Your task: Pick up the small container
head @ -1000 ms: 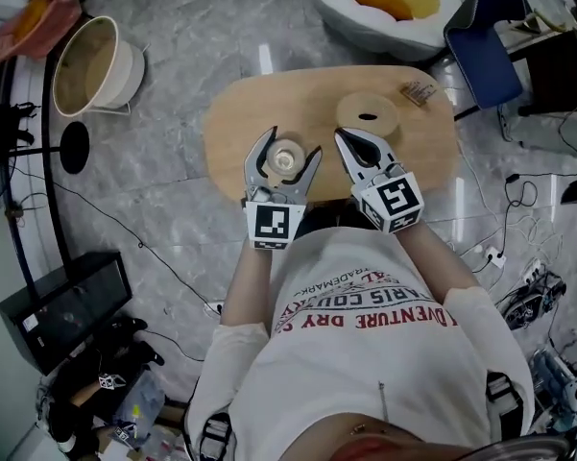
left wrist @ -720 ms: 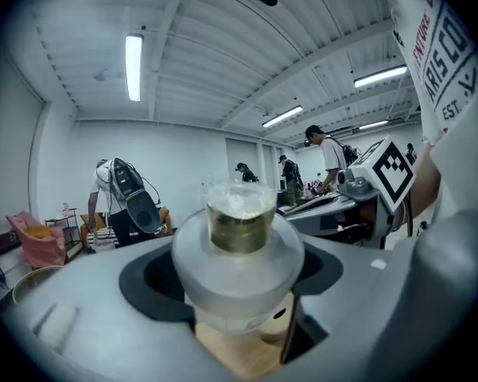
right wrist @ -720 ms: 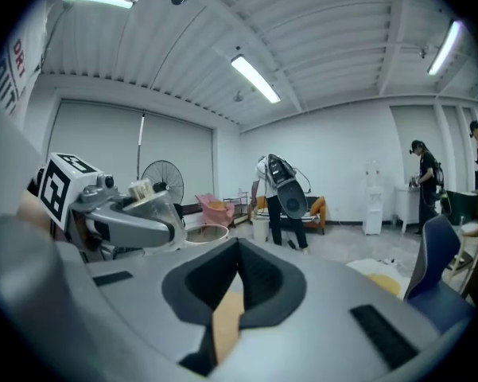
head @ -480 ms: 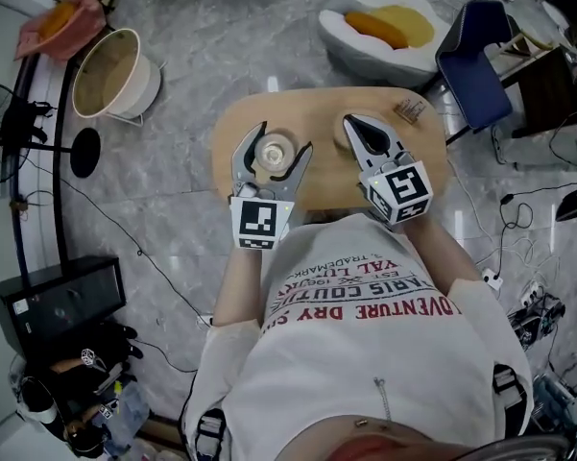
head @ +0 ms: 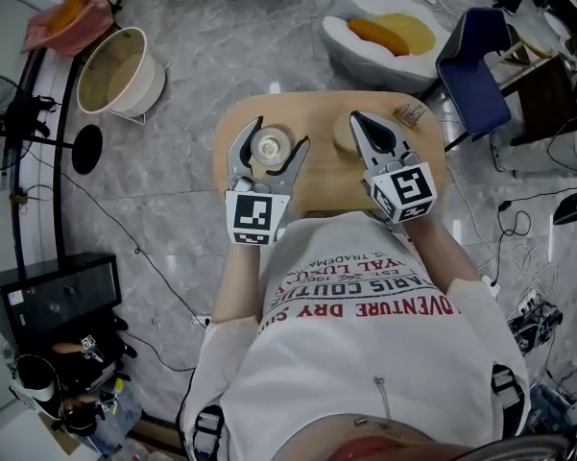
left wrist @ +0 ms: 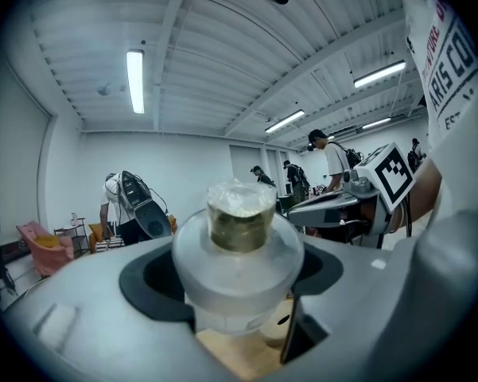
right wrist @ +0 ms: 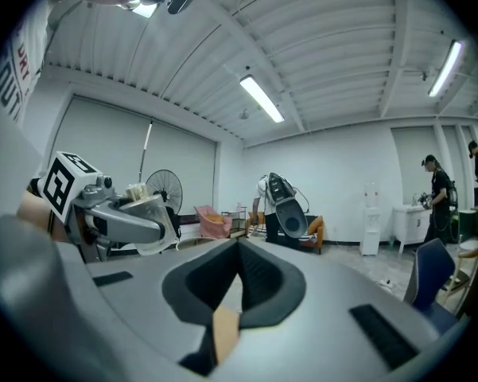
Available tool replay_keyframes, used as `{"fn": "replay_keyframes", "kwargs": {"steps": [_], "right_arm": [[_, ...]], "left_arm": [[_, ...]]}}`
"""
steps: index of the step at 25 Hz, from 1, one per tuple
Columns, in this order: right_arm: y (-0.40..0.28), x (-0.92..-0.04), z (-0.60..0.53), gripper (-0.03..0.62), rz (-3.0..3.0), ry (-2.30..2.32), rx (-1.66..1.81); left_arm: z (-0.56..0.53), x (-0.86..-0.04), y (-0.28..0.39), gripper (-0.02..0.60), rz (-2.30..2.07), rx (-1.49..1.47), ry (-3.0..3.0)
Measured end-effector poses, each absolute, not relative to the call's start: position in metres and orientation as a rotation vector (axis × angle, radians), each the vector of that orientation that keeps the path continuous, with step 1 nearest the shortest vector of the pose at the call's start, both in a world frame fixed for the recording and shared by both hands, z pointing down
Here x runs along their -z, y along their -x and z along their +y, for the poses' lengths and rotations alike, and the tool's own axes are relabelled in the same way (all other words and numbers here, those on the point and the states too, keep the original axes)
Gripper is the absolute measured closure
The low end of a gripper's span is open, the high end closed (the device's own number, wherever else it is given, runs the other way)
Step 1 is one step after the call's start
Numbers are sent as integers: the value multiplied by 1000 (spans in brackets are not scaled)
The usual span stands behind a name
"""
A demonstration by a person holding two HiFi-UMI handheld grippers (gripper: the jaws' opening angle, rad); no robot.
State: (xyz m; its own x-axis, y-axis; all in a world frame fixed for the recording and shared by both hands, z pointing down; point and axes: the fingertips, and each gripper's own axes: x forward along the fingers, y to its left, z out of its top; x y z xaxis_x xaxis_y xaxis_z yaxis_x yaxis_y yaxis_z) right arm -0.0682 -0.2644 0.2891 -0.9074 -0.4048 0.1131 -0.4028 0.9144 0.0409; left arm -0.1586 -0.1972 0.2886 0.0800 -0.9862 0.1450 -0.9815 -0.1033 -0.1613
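Note:
The small container (head: 271, 146), a clear round pot with a pale lid, sits between the jaws of my left gripper (head: 279, 133) above the left part of the wooden table (head: 317, 188). In the left gripper view the container (left wrist: 239, 237) fills the gap and both pads press its sides. From the right gripper view the container (right wrist: 145, 202) shows held in the left jaws, off the table. My right gripper (head: 358, 119) hovers over a round wooden disc (head: 346, 134), jaws together and nothing between them (right wrist: 237, 270).
A small packet (head: 410, 113) lies at the table's far right corner. On the floor beyond are a cream bucket (head: 115, 70), a white seat with orange and yellow cushions (head: 384, 29), a blue chair (head: 472, 60) and a fan (head: 10, 113). Cables run across the floor.
Both grippers have drifted a little farther out over the table. The container stays between the left jaws. The right gripper now overlaps the wooden disc.

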Motion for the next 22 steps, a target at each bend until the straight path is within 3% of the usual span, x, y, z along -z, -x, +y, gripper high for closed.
{"fn": "replay_keyframes", "kwargs": {"steps": [22], "right_arm": [[69, -290, -258, 599, -2970, -633, 35]], "left_arm": [[-194, -291, 160, 238, 2099, 351, 2296]]}}
